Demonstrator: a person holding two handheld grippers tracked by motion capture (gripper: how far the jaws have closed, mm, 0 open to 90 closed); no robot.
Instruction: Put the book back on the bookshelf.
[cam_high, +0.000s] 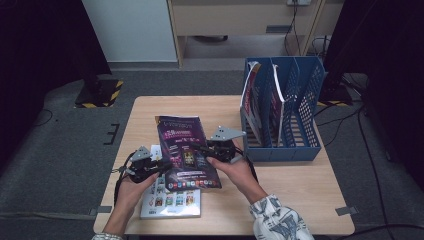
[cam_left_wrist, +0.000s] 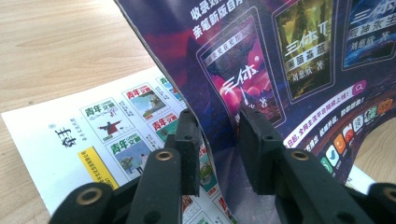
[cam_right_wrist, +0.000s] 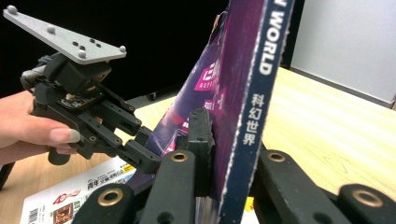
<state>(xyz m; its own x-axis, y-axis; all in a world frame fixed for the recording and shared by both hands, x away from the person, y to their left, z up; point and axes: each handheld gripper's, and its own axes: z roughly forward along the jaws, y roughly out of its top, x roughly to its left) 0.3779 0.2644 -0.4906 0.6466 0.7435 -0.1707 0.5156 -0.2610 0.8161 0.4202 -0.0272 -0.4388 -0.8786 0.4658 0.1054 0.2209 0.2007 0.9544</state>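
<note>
- Nearest the person, a white magazine (cam_high: 170, 200) lies flat on the table (cam_high: 300, 200) at its near left; its back cover shows rows of small covers with green Chinese titles that I read as 青年文摘.
- Resting partly over it, the purple magazine (cam_high: 186, 152) is lifted at its near end between both tools and curves up off the table.
- The left tool (cam_high: 162, 167) has its jaws on the magazine's left edge, one each side of the sheet; they are nearly closed, and in the left gripper view a narrow gap shows on one side, so the pinch looks only just made.
- The right tool (cam_high: 210, 156) is clamped tight on the spine at the right edge, which reads "WORLD" and 科幻世界.
- The cover advertises three 三体 volumes, with app icons below.
- Judged step: the magazine is gripped for lifting; next it needs raising clear, turning upright and carrying right.
- Farthest right stands the blue file rack (cam_high: 300, 100), two magazines in its left slots, the right slots free.
</note>
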